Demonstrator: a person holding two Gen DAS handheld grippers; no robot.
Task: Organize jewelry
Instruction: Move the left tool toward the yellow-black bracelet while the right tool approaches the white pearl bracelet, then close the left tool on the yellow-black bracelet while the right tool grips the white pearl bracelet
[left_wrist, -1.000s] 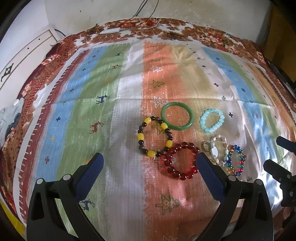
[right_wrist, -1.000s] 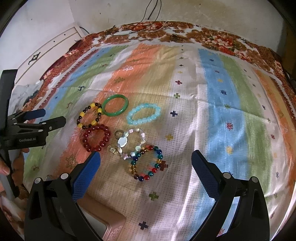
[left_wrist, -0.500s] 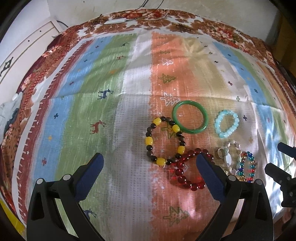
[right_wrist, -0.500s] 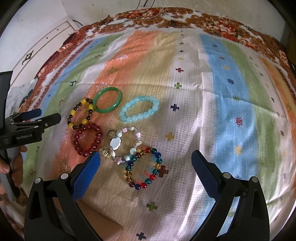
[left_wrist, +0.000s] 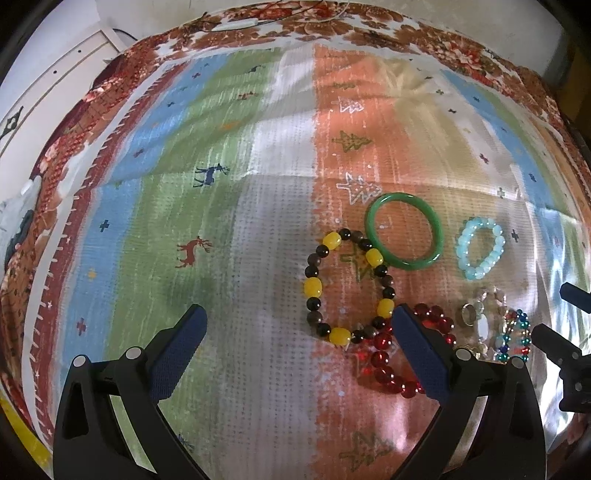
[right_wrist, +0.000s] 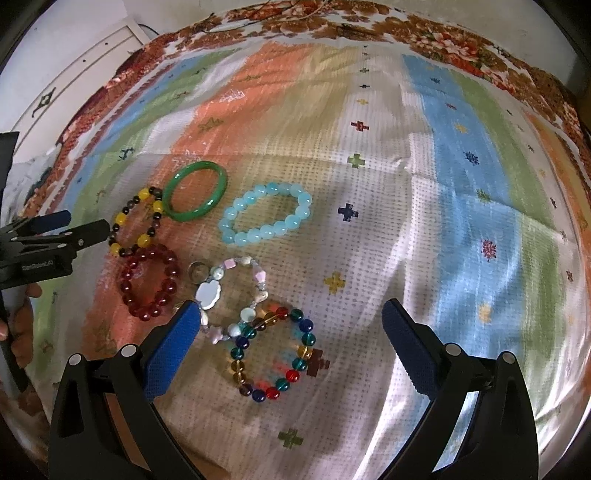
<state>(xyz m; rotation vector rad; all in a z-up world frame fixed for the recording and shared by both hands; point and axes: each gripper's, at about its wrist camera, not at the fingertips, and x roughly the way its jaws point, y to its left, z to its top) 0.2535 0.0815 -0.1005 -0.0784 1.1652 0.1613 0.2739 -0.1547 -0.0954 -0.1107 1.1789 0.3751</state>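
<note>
Striped across the whole bed is a woven cloth (right_wrist: 369, 229) in green, blue, white and orange bands, stitched with small crosses, trees and deer, with a floral brown border at the far edge. On it I see six bracelets lying flat in a loose cluster. My left gripper (left_wrist: 299, 343) hangs over the cloth with its blue-padded fingers spread wide and nothing between them; its right finger covers part of the dark red glass bead bracelet (left_wrist: 391, 358). Touching that one lies the black and yellow bead bracelet (left_wrist: 347, 288), which meets the smooth green bangle (left_wrist: 404, 230). Just beside the bangle, apart from it, sits the pale blue bead bracelet (right_wrist: 264, 212). My right gripper (right_wrist: 286, 343) is also wide open and empty, poised above the multicoloured glass bead bracelet (right_wrist: 273, 356), which overlaps the shell and pearl charm bracelet (right_wrist: 229, 295). A small metal ring (right_wrist: 197, 271) rests against that charm bracelet.
</note>
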